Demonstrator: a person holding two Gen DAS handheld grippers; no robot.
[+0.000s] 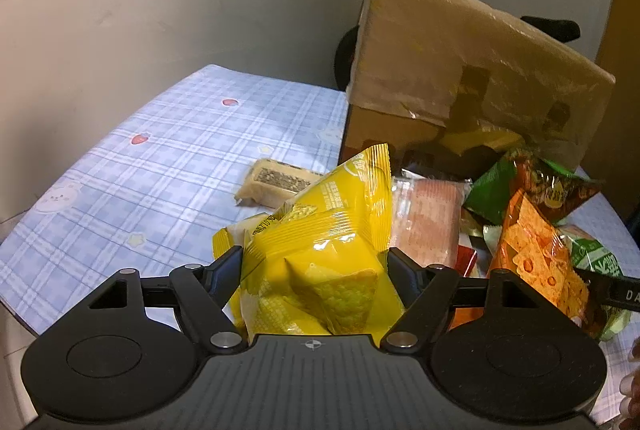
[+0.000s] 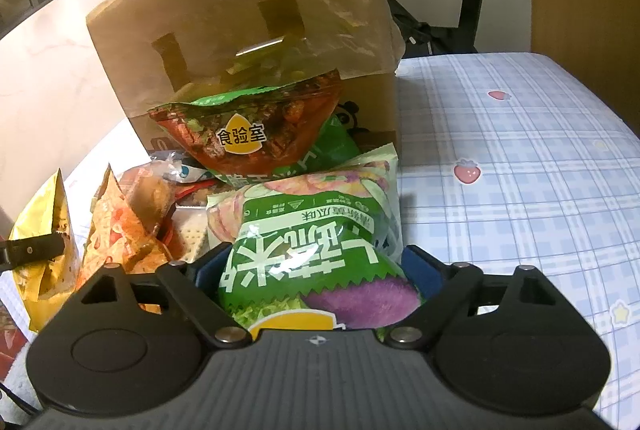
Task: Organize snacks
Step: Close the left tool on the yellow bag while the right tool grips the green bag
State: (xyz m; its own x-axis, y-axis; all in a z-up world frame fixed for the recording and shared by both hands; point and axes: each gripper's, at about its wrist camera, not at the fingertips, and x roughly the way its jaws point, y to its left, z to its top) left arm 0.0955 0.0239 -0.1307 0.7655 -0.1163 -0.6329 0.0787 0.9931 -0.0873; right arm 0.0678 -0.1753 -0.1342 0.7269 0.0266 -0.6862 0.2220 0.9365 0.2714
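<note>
Your left claw pinches the yellow chip bag between its fingers, your right claw grips the green snack bag, both lifted clear for sorting, cardboard box just ahead.

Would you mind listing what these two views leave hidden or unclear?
- Left wrist view: the lower part of the yellow snack bag is hidden behind the left gripper body.
- Right wrist view: the green snack bag runs under the right gripper, so its bottom edge is unseen.
- Both views: what the cardboard box holds is hidden behind its flap and glossy tape.
- Left wrist view: the print on the beige packet is too small to read.
</note>
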